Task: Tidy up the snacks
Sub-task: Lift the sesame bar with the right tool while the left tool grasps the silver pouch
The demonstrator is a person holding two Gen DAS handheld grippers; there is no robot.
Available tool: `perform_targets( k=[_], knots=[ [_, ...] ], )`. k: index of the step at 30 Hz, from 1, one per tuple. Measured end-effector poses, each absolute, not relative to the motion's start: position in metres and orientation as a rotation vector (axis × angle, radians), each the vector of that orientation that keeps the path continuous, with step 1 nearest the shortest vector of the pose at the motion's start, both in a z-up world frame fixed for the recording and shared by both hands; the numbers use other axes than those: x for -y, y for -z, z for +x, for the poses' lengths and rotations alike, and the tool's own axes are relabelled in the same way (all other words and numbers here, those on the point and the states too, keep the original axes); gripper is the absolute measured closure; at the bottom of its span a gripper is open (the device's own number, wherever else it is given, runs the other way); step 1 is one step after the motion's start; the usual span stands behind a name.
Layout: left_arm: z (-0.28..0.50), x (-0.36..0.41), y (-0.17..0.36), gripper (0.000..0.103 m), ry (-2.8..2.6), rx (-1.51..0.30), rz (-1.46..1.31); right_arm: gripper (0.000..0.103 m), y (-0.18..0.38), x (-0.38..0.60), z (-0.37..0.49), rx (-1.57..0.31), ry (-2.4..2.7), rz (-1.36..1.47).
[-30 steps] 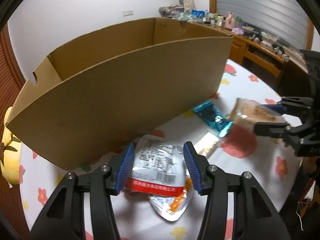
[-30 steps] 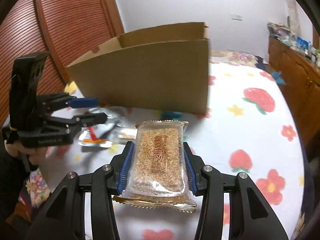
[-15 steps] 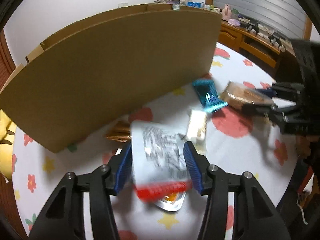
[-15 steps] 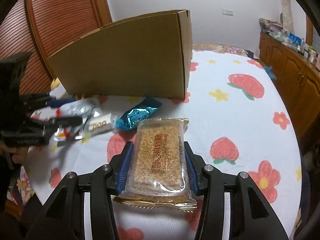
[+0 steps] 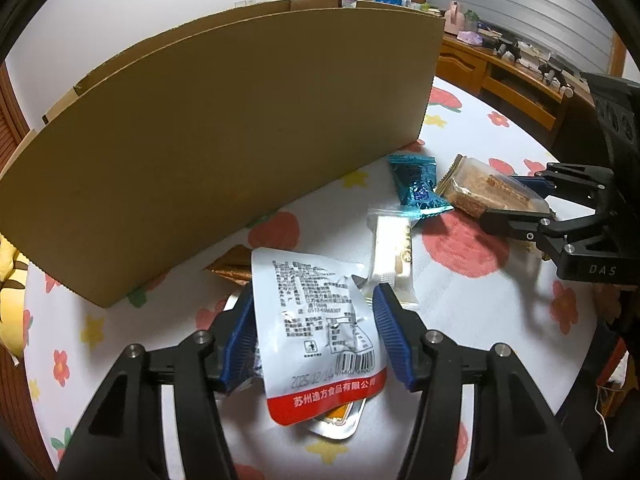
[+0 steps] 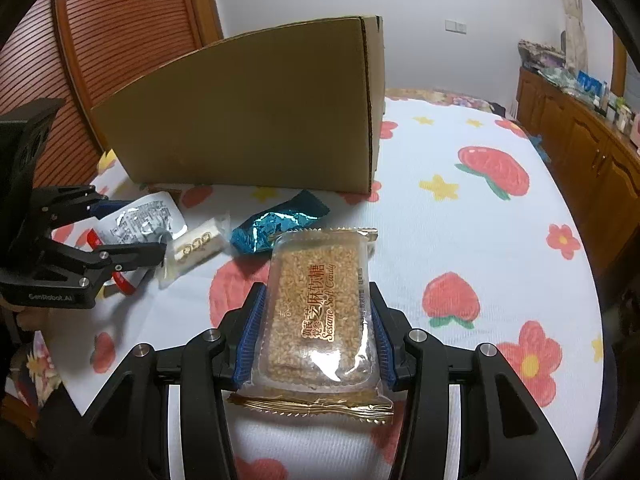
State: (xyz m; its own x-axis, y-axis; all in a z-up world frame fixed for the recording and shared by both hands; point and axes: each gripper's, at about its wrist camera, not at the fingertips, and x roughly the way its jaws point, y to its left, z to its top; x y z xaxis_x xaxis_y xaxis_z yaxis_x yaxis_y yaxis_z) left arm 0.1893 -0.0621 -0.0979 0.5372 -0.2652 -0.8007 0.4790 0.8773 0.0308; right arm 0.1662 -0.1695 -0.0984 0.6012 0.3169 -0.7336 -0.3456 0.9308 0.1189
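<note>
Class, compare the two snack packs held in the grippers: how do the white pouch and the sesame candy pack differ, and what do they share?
The white pouch is opaque with black print and a red bottom band; the sesame candy pack is clear, showing its golden-brown bar. The pouch looks flat and crinkled; the candy pack is thick and blocky with gold crimped ends. Shared: each is clamped between blue jaws, the pouch in the left gripper, the candy in the right gripper.

We see a desk (image 6: 460, 240) covered by a white cloth printed with strawberries, flowers and stars. On it stands a big cardboard box (image 6: 256, 120). In front of the box lie a blue foil packet (image 6: 276, 226), a small white bar (image 6: 196, 246) just beside it, a brown-gold wrapper (image 5: 232, 266) near the box's wall, and a silver pouch (image 5: 340, 424) with an orange patch.
</note>
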Motion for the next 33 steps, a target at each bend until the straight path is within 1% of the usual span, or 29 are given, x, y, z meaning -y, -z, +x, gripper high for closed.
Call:
perform_targets(
  k=[1, 3, 4, 6, 7, 11, 12, 13, 15, 20, 25, 33],
  knots=[
    [0.188, 0.061, 0.098, 0.059, 0.455, -0.898, 0.255, 0.055, 0.099, 0.169, 0.166, -0.842, -0.384, -0.037],
    [0.185, 0.059, 0.097, 0.067, 0.463, -0.890, 0.249, 0.055, 0.099, 0.169, 0.167, -0.842, -0.384, -0.037],
    [0.182, 0.058, 0.097, 0.074, 0.460, -0.881, 0.252, 0.054, 0.099, 0.169, 0.166, -0.842, -0.383, -0.037],
    [0.177, 0.057, 0.095, 0.080, 0.457, -0.859, 0.253, 0.054, 0.099, 0.169, 0.167, -0.842, -0.383, -0.038],
    [0.175, 0.057, 0.093, 0.081, 0.452, -0.850, 0.253, 0.054, 0.099, 0.168, 0.167, -0.842, -0.383, -0.039],
    [0.165, 0.051, 0.081, 0.082, 0.460, -0.806, 0.218, 0.054, 0.099, 0.168, 0.166, -0.842, -0.382, -0.040],
    [0.164, 0.050, 0.078, 0.084, 0.463, -0.795, 0.210, 0.054, 0.099, 0.168, 0.166, -0.842, -0.382, -0.040],
    [0.161, 0.049, 0.075, 0.088, 0.468, -0.784, 0.202, 0.054, 0.099, 0.168, 0.166, -0.842, -0.382, -0.040],
    [0.159, 0.050, 0.071, 0.091, 0.475, -0.778, 0.199, 0.054, 0.099, 0.168, 0.166, -0.842, -0.382, -0.041],
    [0.154, 0.054, 0.072, 0.091, 0.490, -0.777, 0.217, 0.054, 0.099, 0.168, 0.166, -0.842, -0.383, -0.041],
    [0.156, 0.057, 0.079, 0.084, 0.486, -0.799, 0.221, 0.054, 0.099, 0.168, 0.166, -0.842, -0.383, -0.042],
    [0.153, 0.049, 0.084, 0.086, 0.456, -0.797, 0.191, 0.054, 0.100, 0.168, 0.166, -0.841, -0.382, -0.043]
  ],
)
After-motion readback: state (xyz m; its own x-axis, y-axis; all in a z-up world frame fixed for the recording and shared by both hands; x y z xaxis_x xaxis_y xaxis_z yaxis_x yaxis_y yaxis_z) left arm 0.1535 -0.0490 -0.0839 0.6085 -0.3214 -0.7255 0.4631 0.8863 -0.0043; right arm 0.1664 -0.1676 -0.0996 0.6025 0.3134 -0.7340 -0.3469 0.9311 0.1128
